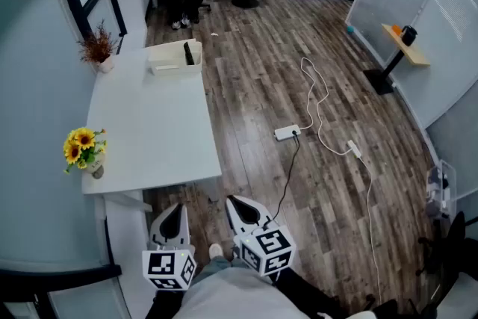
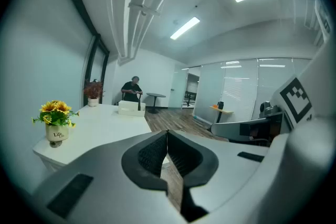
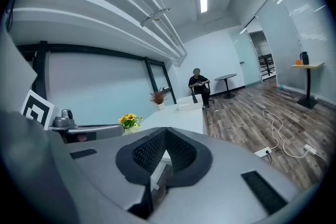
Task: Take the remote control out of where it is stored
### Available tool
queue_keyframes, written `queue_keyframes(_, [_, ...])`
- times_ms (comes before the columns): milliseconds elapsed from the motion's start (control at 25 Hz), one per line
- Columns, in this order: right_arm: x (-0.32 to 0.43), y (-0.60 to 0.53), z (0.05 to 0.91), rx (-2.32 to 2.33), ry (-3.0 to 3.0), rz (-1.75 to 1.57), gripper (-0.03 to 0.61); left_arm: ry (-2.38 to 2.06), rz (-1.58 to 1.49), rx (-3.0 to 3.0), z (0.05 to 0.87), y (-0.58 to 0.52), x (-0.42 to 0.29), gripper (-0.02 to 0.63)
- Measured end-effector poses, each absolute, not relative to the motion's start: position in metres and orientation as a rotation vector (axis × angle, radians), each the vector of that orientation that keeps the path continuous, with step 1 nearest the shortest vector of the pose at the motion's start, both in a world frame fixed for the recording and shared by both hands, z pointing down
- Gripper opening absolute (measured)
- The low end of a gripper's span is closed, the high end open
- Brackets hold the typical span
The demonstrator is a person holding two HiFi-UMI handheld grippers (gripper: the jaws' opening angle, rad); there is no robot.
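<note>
Sunflowers (image 1: 82,148) stand at the near left corner of the white table (image 1: 149,123). At its far end sits a box (image 1: 168,50), and the remote control (image 1: 189,53) sticks up out of it as a dark sliver. Its lower end is hidden by the box wall, and its buttons are too small to make out. Well short of it, past the table's near edge, the left gripper (image 1: 171,213) and right gripper (image 1: 239,204) each have jaws pressed together on nothing. Farther right, a power strip (image 1: 286,133) lies on the floor.

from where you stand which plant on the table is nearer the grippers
The yellow sunflowers, at the near left edge of the table; the reddish plant stands at its far end.
</note>
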State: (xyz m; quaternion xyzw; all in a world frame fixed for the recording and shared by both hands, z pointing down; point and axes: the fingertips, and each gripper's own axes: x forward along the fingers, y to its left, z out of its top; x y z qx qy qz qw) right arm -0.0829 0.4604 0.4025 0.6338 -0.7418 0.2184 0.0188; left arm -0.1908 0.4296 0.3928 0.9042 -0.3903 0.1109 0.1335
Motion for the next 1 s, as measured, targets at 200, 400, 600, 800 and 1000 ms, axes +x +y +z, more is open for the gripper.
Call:
queue_keyframes(200, [-0.0837, 0.4603, 0.4053, 1.969, -2.307, 0.674, 0.005, -1.137, 0.318, 2.618, 0.3931, 0.4312, -0.1924, 0.009])
queue_keyframes(400, [-0.0859, 0.4599, 0.4046, 1.953, -2.317, 0.669, 0.005, -1.155, 0.301, 2.615, 0.3909, 0.4311, -0.1938, 0.009])
queue_keyframes(600, [-0.0904, 0.4598, 0.4041, 1.94, -2.332, 0.67, 0.005, -1.167, 0.303, 2.614, 0.3898, 0.4319, -0.196, 0.009])
queue_keyframes(800, [-0.0919, 0.4579, 0.4043, 1.939, -2.348, 0.669, 0.005, -1.178, 0.299, 2.607, 0.3895, 0.4293, -0.198, 0.009])
queue_keyframes(1000, [-0.0912, 0.458, 0.4067, 1.925, -2.334, 0.663, 0.005, -1.174, 0.296, 2.609, 0.3907, 0.4284, -0.1962, 0.009])
